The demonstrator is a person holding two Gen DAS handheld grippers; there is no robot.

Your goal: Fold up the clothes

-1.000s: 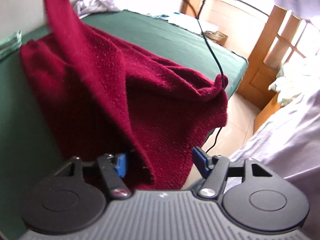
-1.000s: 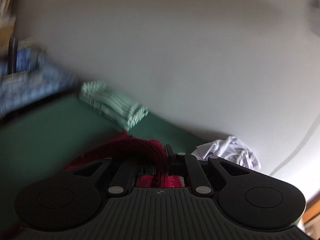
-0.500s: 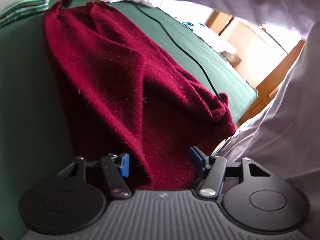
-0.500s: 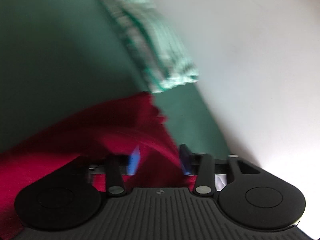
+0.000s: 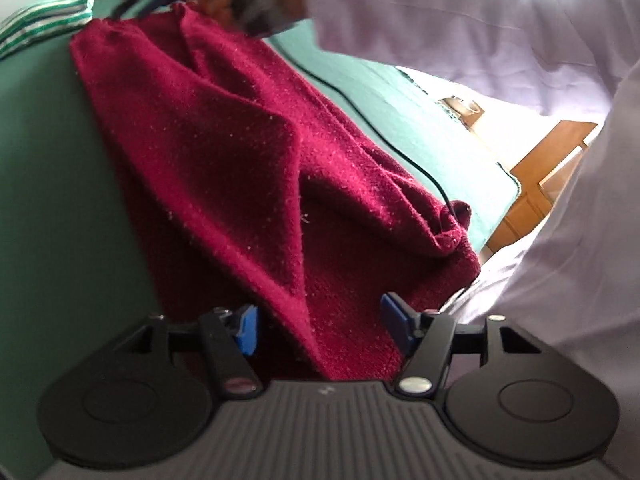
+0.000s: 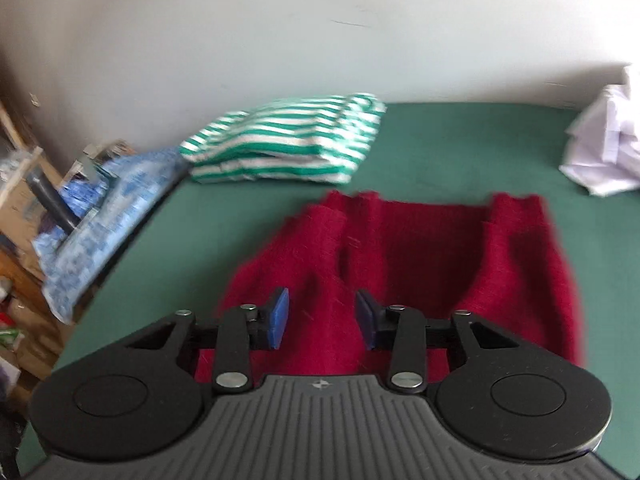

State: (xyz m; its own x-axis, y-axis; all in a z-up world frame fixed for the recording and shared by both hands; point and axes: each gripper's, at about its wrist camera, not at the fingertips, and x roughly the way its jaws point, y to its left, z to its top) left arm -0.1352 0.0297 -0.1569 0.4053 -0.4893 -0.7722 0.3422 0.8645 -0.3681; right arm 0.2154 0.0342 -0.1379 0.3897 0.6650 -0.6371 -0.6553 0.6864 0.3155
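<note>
Green cloth covers the bed (image 5: 48,208) by a white wall. From the left view, the red sweater (image 5: 248,168) now lies flat, no longer lifted. The left gripper (image 5: 316,328) stands wide, a fold between its jaws, unpinched. From the right view, the right gripper (image 6: 322,320) has let go and is closing on nothing. One fold looks done. A striped shirt (image 6: 288,140) sits folded near the far edge.
</note>
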